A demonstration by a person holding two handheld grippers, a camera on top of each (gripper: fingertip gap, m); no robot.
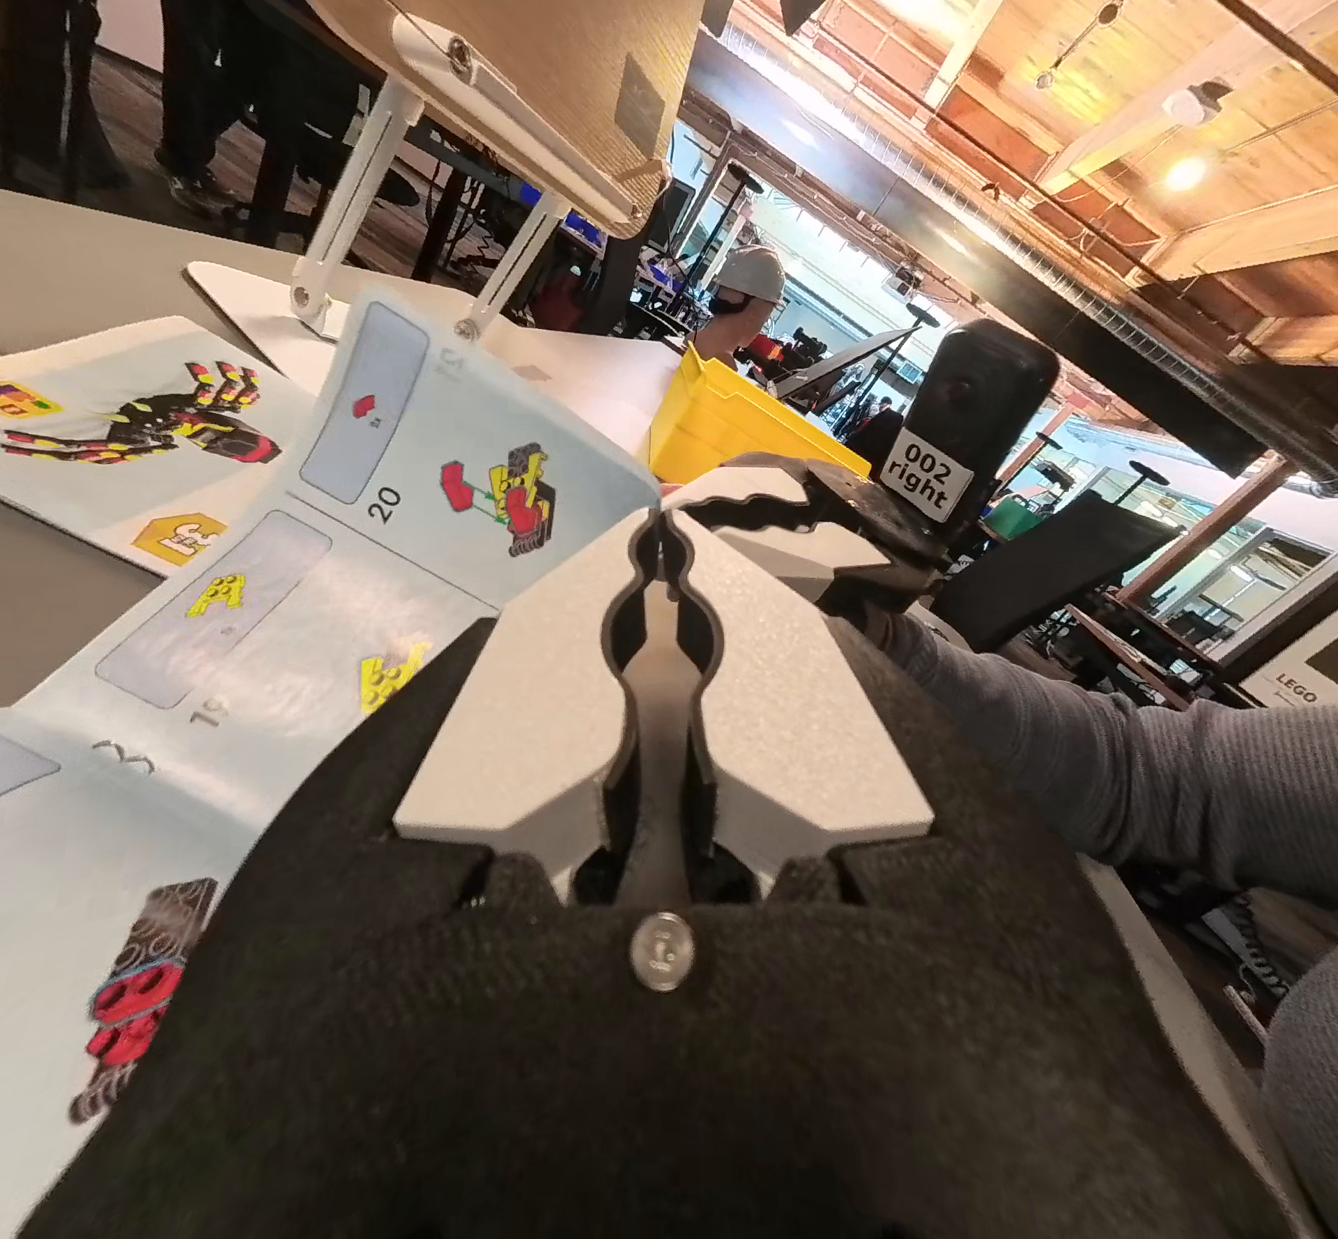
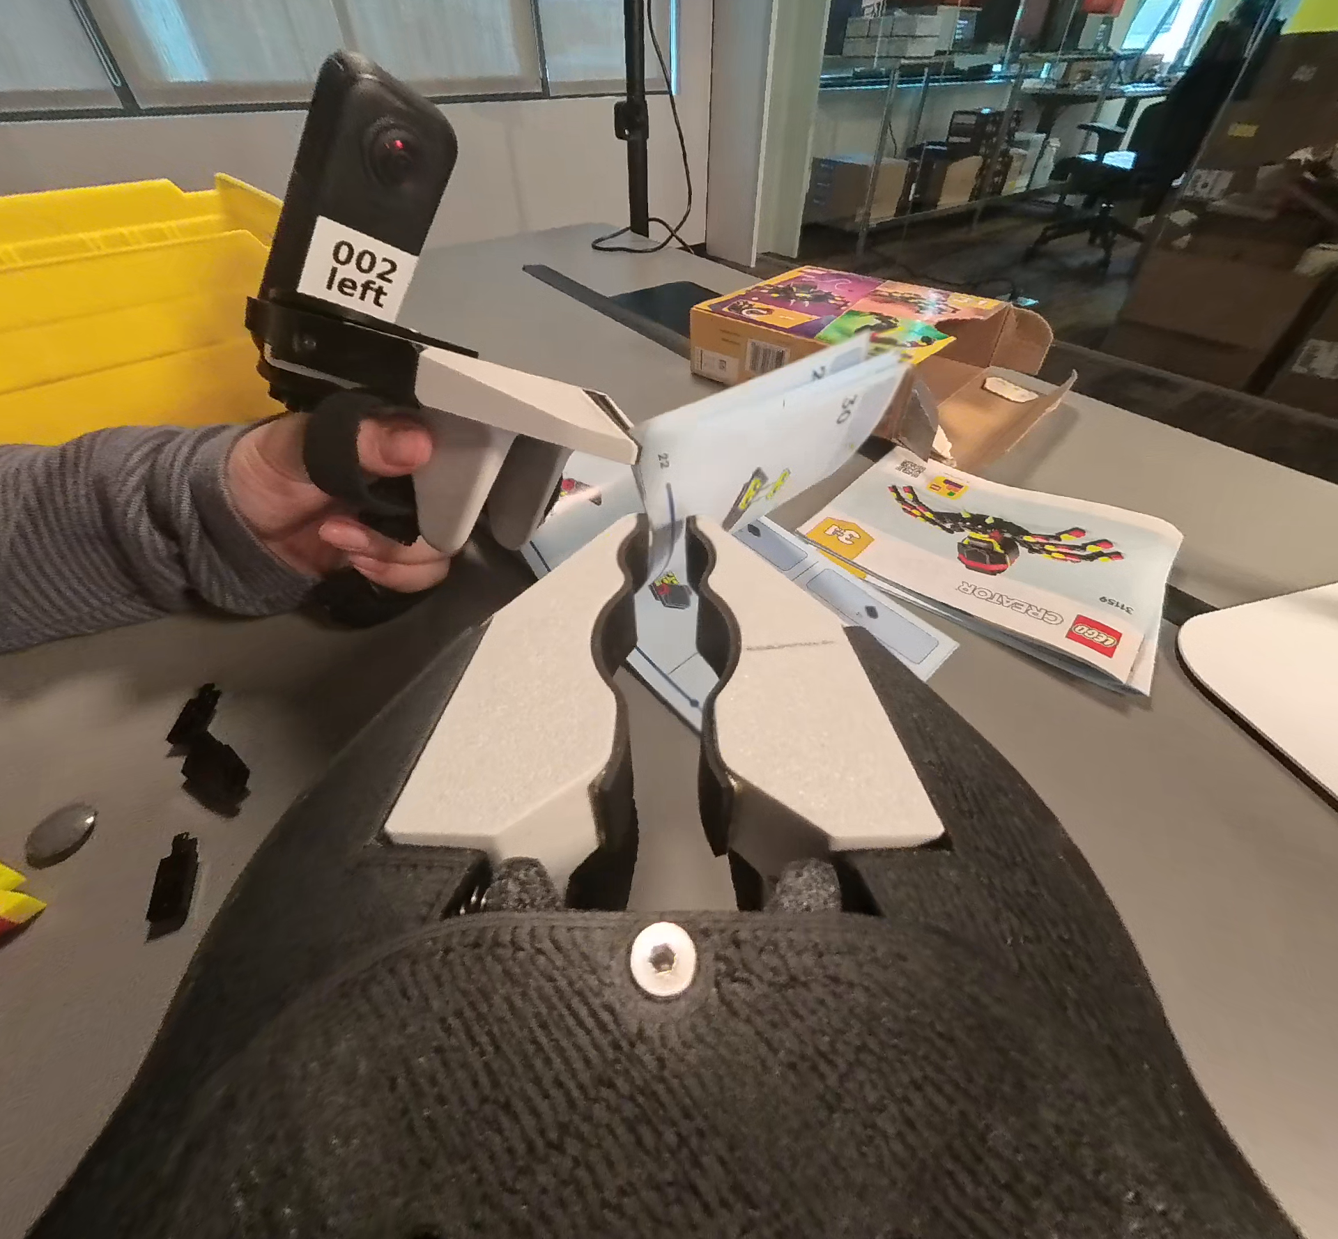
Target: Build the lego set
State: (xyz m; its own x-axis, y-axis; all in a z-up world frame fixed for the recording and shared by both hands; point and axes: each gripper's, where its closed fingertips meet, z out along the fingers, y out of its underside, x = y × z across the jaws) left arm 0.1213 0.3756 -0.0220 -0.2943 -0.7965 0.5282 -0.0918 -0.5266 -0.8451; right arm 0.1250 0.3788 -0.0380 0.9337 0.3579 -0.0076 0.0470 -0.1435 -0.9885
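Now — left gripper [image 2: 633, 451] pinches instruction booklet [image 2: 767, 437] edge | right gripper [image 2: 662, 538] seemingly clamps its lower page edge

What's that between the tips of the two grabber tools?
A lifted page of the open instruction booklet. The right wrist view shows the left gripper pinching its edge, while the right gripper closes on the same paper lower down.
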